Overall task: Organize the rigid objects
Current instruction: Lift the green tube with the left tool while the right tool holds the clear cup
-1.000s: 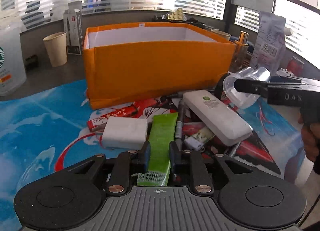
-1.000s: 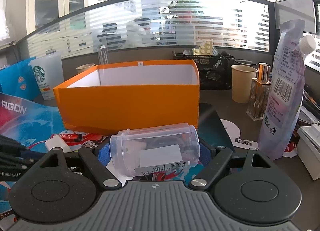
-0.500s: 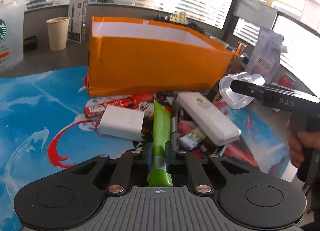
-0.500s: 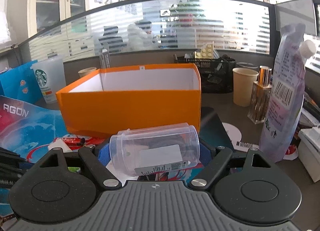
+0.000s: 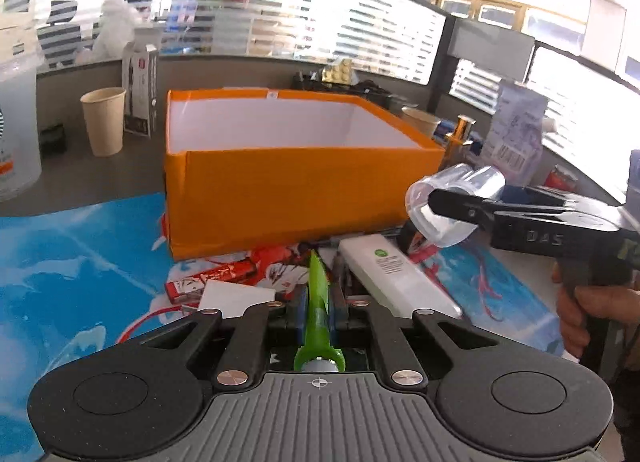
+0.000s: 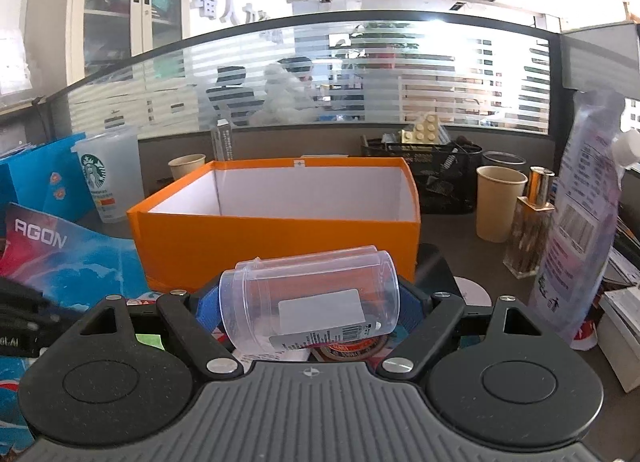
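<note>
- Left wrist view: the left gripper has its fingers closed tight on a flat green tube, held on edge between the blue pads, its crimped tip pointing toward the orange box.
- The tube's round cap end sits back near the gripper body; its far end is lifted above the clutter on the counter.
- Just beyond the fingers lie a white rectangular block on the left, a red wrapped bar past it, and a long white case with a green logo on the right, all on a blue printed mat.
- The orange box stands open right behind these things, its white inside bare as far as can be seen.
- Right wrist view: the right gripper has its fingers spread wide around a clear plastic jar lying sideways between the pads, and it carries the jar above the counter, just in front of the box.
- In the left wrist view the same jar shows at the right, gripped, with a hand on the handle.
- Farther out stand paper cups, a Starbucks cup, a glass bottle with a gold cap and a tall pouch.
</note>
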`<state>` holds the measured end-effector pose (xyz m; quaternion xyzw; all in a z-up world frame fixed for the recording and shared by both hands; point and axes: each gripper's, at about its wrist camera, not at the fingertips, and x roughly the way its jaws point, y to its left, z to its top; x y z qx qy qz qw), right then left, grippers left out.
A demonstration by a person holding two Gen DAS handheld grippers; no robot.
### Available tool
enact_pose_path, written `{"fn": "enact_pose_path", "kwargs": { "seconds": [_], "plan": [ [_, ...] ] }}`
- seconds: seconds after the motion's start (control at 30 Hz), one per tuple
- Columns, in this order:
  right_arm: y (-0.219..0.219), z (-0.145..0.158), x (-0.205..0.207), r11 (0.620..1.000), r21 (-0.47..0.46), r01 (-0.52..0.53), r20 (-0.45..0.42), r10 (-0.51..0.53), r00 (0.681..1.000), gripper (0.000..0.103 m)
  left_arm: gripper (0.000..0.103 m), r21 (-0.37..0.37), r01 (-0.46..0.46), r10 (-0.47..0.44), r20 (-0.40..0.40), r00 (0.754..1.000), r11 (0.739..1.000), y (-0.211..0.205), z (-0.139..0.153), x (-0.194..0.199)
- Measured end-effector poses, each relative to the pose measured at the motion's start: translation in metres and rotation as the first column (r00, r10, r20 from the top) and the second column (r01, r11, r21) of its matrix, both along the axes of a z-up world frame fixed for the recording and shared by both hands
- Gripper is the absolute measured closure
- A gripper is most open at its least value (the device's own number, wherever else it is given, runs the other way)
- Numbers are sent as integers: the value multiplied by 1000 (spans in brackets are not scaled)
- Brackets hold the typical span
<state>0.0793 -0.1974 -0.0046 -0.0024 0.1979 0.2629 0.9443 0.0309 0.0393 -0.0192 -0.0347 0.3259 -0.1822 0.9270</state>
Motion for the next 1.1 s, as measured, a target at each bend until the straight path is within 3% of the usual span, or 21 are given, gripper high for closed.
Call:
{"fn": "enact_pose_path", "kwargs": {
  "seconds": [0.13,0.3,0.6,0.67,0.73,0.8,0.97,1.0,1.1],
  "plan": [
    [3,-4,-1,1000,-2,-10,-9,10,1000,22,95,-5,-9,8,-84,996,1000,-1,-28,4],
    [3,-7,2,1000,0,-4,-18,4,1000,22,93,21,-9,10,-62,998,1000,-4,-30,-1],
    [1,-8,4,1000,-1,2,-18,-2,1000,22,84,2,-28,28,-94,995,1000,-4,-37,8],
    [1,-8,4,1000,1,0,-20,0,1000,22,80,-6,-13,12,-105,994,1000,-5,-40,10],
    [1,-9,4,1000,1,1,-19,-1,1000,22,68,-40,-10,5,-107,994,999,-2,-42,12],
    [0,-9,4,1000,3,-2,-22,2,1000,22,68,-32,-4,1,-89,996,999,-4,-43,12],
    [1,-8,3,1000,5,-3,-20,3,1000,22,83,-23,-23,22,-78,997,999,-9,-41,6],
    [1,-7,2,1000,7,-1,-17,2,1000,22,94,-27,-34,33,-64,997,999,-7,-38,5],
    [-1,-3,2,1000,12,3,-7,-3,1000,22,98,-40,-28,26,-45,999,999,-5,-24,2]
  ]
}}
